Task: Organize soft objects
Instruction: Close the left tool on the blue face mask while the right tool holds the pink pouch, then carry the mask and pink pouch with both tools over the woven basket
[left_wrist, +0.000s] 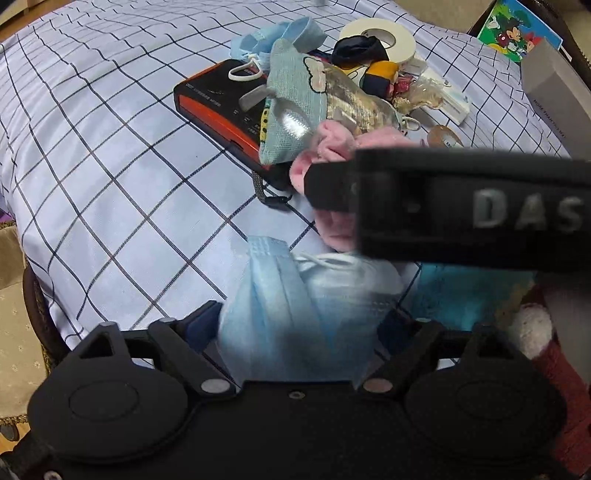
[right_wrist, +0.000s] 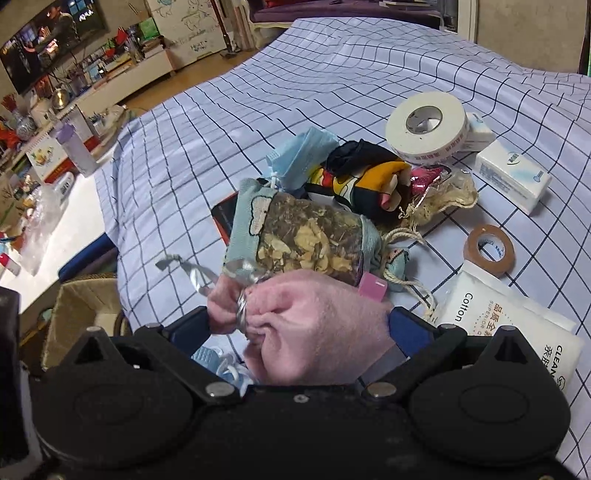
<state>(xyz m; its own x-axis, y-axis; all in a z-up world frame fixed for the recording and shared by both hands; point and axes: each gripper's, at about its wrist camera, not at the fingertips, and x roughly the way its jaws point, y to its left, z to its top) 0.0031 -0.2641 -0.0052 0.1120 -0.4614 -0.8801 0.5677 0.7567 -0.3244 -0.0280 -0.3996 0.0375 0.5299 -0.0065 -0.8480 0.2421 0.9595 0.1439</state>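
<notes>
Fuzzy pink cloth (right_wrist: 314, 325), pleated, seemingly non-woven mask (left_wrist: 280, 314), glossy tape roll (right_wrist: 424, 127).

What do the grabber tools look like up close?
The left gripper and the right gripper look alike: black plastic bodies with round raised discs on each side, angled black link arms joined by silver pins, and dark blue finger pads. Another black piece nearby carries grey letters reading DAS.
</notes>
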